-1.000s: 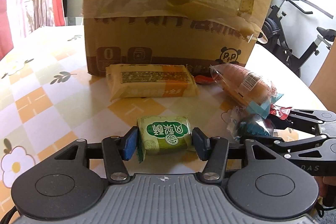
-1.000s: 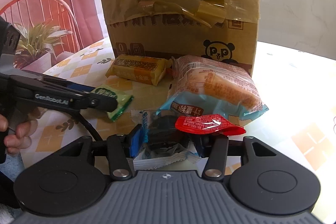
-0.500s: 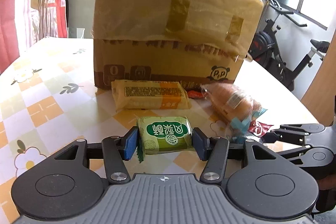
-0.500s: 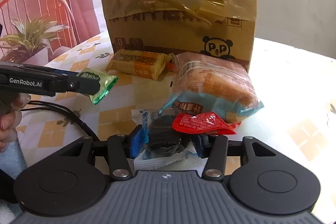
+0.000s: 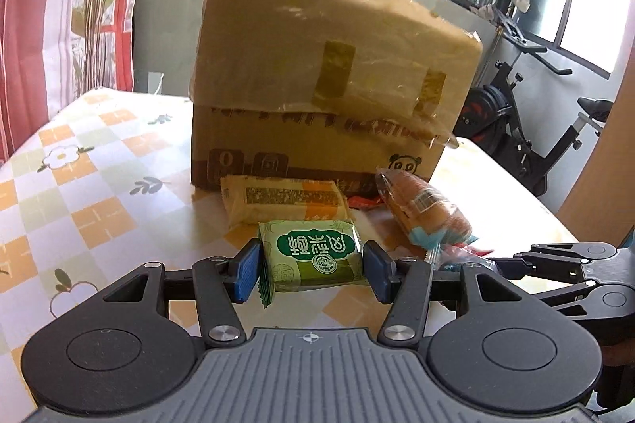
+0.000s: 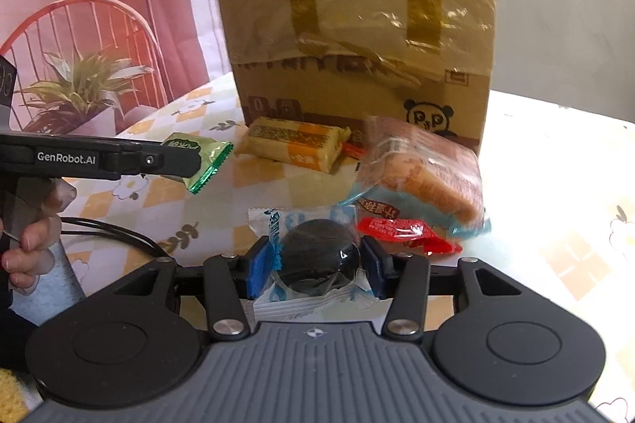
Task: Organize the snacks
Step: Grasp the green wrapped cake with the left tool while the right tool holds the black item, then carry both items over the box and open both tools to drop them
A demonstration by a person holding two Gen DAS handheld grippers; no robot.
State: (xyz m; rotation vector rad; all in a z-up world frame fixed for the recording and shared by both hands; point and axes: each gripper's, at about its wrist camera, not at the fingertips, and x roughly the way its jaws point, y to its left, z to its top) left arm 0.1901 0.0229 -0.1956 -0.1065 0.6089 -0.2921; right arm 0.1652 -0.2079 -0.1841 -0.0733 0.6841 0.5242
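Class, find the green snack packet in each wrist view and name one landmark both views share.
Left wrist view: the green packet sits low in the centre, gripped in the left claw.
Right wrist view: green packet at mid-left, sticking out of the left claw's tip.
Shared landmark: the cardboard box with its panda logo.

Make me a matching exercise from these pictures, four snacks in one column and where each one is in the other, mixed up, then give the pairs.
1. green packet
2. dark round snack
3. yellow-orange packet
4. bread bag

A. on the table, right side, in front of the panda print
B. in the left gripper
C. flat on the table against the cardboard box
D. in the right gripper

Pairs: 1-B, 2-D, 3-C, 4-A
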